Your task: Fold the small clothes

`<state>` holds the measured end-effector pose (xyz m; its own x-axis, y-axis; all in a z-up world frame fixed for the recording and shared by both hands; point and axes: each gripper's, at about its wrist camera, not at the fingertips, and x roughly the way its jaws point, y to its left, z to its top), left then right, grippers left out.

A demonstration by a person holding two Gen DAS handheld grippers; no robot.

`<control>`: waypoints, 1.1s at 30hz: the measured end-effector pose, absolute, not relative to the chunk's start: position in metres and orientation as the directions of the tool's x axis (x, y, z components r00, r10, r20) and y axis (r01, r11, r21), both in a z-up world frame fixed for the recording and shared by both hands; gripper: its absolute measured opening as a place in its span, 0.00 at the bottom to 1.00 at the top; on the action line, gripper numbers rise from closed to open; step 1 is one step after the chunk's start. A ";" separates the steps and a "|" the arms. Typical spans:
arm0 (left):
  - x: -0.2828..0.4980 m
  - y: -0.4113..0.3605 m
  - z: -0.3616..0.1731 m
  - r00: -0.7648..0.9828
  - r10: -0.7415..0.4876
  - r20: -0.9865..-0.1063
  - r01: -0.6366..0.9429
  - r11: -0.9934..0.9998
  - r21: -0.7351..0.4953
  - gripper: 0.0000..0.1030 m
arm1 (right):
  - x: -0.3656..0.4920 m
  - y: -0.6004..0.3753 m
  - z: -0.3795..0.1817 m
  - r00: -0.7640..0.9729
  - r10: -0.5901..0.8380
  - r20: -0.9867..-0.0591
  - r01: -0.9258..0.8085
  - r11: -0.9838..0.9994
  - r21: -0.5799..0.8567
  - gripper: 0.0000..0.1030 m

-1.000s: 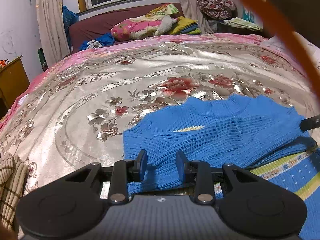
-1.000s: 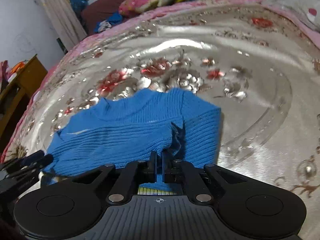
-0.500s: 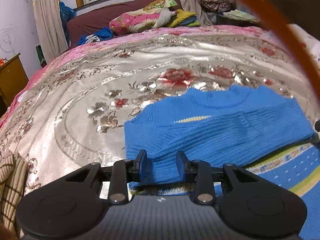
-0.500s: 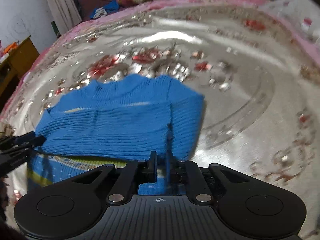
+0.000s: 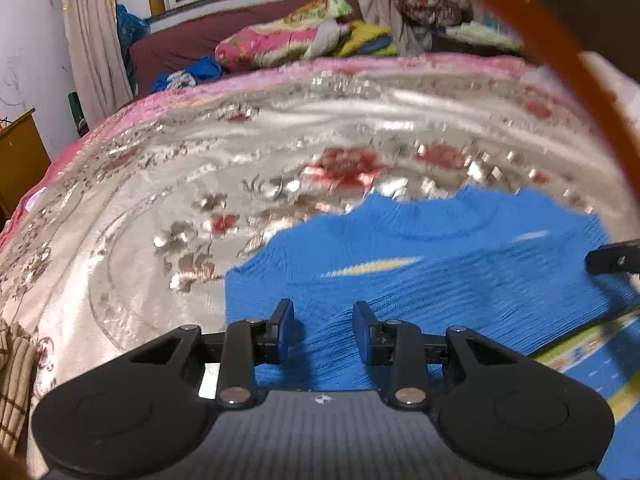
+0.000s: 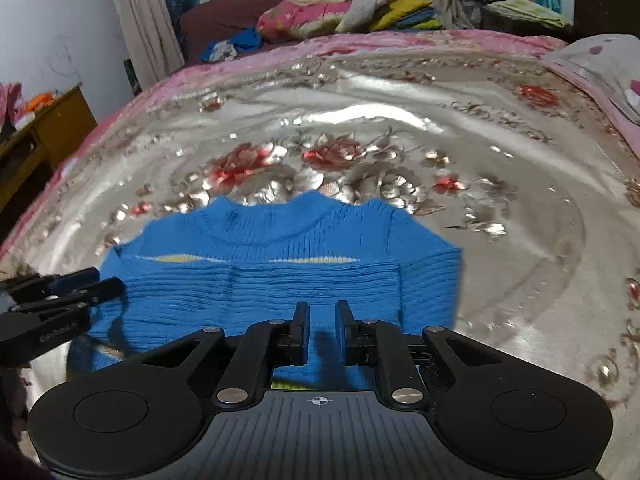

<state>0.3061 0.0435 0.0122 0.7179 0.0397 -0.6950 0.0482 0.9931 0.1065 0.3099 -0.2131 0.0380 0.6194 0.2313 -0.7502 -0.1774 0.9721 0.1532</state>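
A small blue ribbed sweater (image 6: pixel 260 280) lies on the shiny flowered bedspread (image 6: pixel 480 240), neck away from me and both sleeves folded across its chest. Its striped yellow-green lower part (image 5: pixel 580 364) shows in the left wrist view. My right gripper (image 6: pixel 322 312) hovers over the sweater's near middle; its jaws are opening and nothing is between them. My left gripper (image 5: pixel 323 312) stands open over the sweater's (image 5: pixel 440 272) left edge, with the cloth lying below its fingers, not clamped. Each gripper shows in the other's view: the left gripper (image 6: pixel 96 284), the right gripper (image 5: pixel 612 258).
A checked brown cloth (image 5: pixel 16 372) lies at the bed's near left. A wooden cabinet (image 6: pixel 48 128) stands left of the bed. Pillows and piled bedding (image 6: pixel 320 16) sit beyond the far edge. An orange cable (image 5: pixel 560 68) crosses the upper right of the left wrist view.
My right gripper, which pinched the sleeve's edge shut, has let it go and drawn back. The sleeve now lies flat across the chest. The left gripper has shifted slightly over the sweater.
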 end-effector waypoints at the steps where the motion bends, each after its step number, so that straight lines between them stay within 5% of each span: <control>1: 0.309 0.045 0.007 0.706 0.046 -0.707 0.046 0.993 0.111 0.38 | 0.314 -0.212 0.032 0.617 0.209 -0.759 -0.166 0.977 0.134 0.15; 8: 0.300 0.049 0.011 0.709 0.049 -0.703 0.036 0.994 0.105 0.42 | 0.316 -0.230 0.018 0.595 0.158 -0.788 -0.102 0.987 0.120 0.15; 33: 0.174 0.050 0.074 0.757 0.003 -0.653 0.085 0.991 0.104 0.43 | 0.157 -0.249 0.113 0.643 0.271 -0.716 -0.204 0.962 0.180 0.26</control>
<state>0.1737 0.0501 0.0739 0.7570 0.0032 -0.6534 0.0853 0.9910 0.1036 0.1568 -0.2494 0.1134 0.6430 0.2706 -0.7164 -0.2041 0.9622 0.1801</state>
